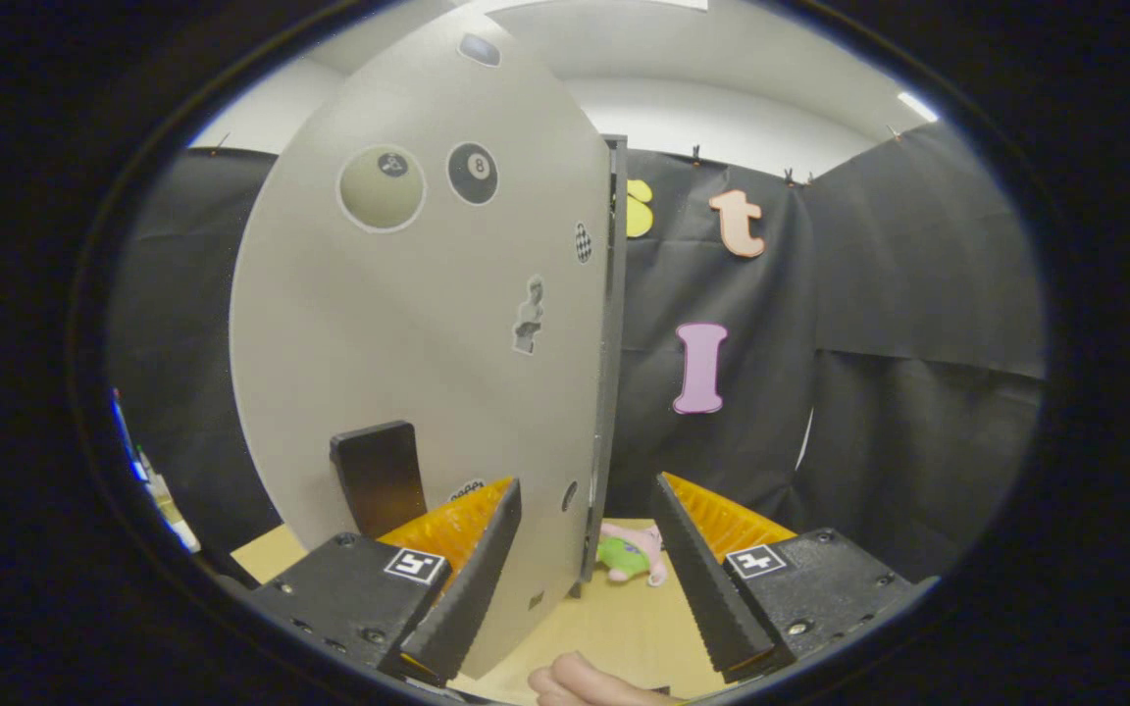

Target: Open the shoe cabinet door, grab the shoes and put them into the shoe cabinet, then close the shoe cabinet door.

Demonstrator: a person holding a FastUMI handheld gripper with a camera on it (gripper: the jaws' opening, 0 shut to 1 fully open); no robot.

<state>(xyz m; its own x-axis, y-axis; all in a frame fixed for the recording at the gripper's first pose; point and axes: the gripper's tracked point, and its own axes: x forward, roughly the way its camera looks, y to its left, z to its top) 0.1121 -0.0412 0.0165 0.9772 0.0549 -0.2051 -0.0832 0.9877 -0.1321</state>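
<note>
We are looking along the gripper, whose fingers are standing spread apart with nothing pressed between them. The shoe cabinet door, a pale panel dotted with stickers, is rising just ahead of the fingers; its free edge is passing through the gap between them, nearer the left finger, though we cannot tell whether it is touching. A dark handle is sitting low on the door, above the left finger. Beyond the fingers, a small pink and green toy is lying on the light wooden table. Part of a hand is showing below the gripper.
</note>
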